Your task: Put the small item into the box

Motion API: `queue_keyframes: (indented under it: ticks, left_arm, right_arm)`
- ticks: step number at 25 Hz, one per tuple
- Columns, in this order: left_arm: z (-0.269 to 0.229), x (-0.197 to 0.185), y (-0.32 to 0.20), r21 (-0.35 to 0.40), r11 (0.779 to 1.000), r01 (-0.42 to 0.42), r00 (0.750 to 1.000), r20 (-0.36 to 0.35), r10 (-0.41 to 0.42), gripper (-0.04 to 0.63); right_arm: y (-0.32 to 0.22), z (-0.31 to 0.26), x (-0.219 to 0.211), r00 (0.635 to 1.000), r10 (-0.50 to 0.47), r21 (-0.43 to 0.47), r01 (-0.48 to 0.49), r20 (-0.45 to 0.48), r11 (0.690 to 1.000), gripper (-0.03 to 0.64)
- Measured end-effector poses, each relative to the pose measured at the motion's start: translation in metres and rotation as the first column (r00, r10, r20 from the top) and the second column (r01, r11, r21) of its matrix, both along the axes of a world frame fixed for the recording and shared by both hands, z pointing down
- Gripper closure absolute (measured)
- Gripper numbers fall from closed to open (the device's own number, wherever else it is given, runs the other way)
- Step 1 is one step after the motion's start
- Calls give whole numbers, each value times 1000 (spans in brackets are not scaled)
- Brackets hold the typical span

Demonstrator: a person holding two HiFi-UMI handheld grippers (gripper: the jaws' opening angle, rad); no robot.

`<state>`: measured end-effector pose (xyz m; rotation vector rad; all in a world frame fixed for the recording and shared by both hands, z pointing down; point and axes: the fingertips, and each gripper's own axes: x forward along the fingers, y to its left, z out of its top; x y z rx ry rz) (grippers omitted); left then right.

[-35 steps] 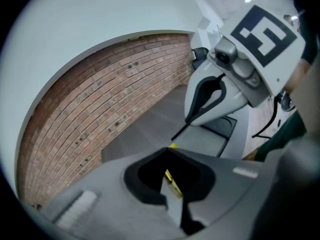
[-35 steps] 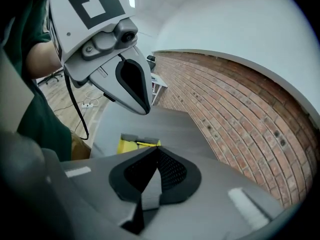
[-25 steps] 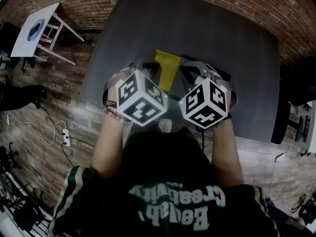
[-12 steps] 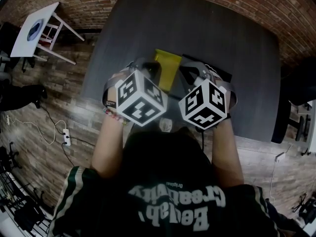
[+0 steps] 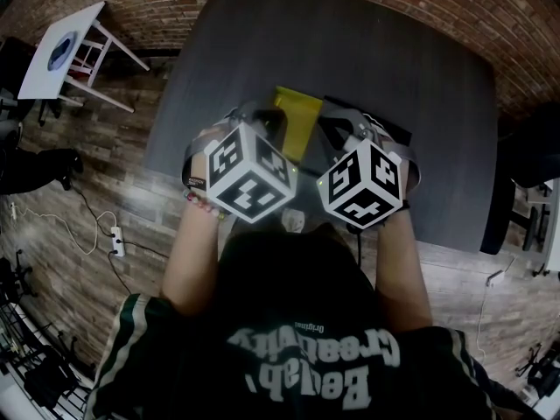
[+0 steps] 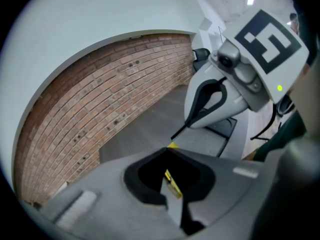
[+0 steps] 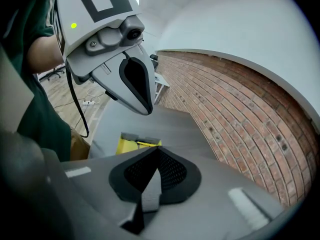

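Small item (image 6: 172, 184): I count one, yellow and flat, pinched between the pads of the left gripper (image 6: 169, 149), jaws closed on it. Right gripper (image 7: 159, 149): jaws pressed together, nothing between them. Two grippers side by side above one dark table (image 5: 350, 42). One black-rimmed box (image 6: 212, 141) lies below the right gripper.

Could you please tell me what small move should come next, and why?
Probably open the right tongs and ease them down toward the yellow box on the table: they are shut on nothing, the left tongs look shut too, and both hang near it.
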<state>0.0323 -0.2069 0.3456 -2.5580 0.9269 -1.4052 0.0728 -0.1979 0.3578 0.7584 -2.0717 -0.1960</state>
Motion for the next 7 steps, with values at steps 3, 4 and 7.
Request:
queue_keyframes:
  ticks: [3, 4, 7]
  left_arm:
    - [1, 0, 0, -2, 1000, -2, 1000, -1, 2, 592]
    - [2, 0, 0, -3, 1000, -2, 1000, -1, 2, 592]
    - [4, -1, 0, -4, 1000, -3, 1000, 1, 3, 592]
  right_arm:
    - [0, 1, -1, 1000, -3, -2, 3, -2, 1000, 612]
    - [0, 1, -1, 1000, -4, -2, 4, -2, 1000, 612]
    - [0, 2, -2, 1000, -6, -1, 6, -1, 1000, 612]
